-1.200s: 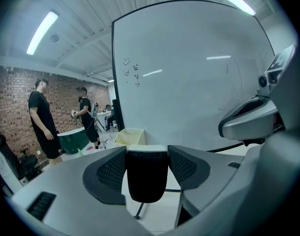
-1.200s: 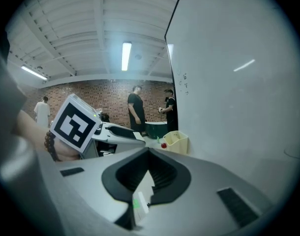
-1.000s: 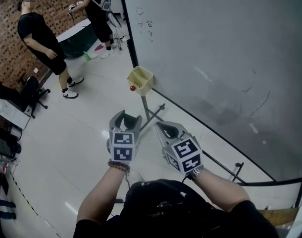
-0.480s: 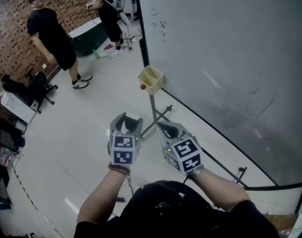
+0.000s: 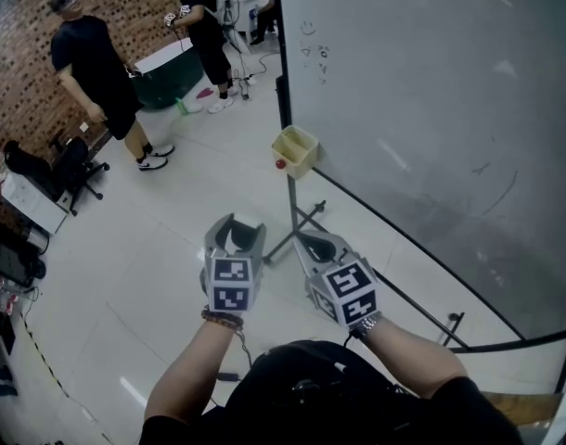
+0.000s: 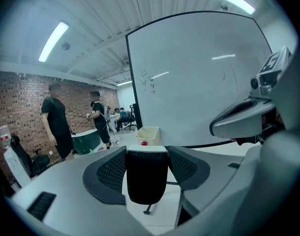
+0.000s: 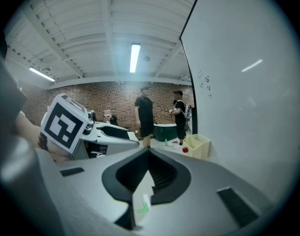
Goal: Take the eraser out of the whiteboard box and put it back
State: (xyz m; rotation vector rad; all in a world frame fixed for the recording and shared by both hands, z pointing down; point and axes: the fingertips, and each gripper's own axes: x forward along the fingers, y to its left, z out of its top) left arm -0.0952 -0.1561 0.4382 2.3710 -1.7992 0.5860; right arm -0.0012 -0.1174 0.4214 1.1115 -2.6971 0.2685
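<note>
Whiteboard box (image 5: 295,151) shifted rightward; eraser (image 6: 146,181) clamped in left gripper (image 5: 236,232).

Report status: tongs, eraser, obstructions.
Left tongs clamp black, white-backed eraser; right tongs shut, empty. Pale yellow plastic box ahead, apart from both. Nothing blocks it.

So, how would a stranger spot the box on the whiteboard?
Find the big whiteboard. At its lower corner, toward the standing people, hangs a small open box. It alone is pale yellow, with a red dot on its side.
</note>
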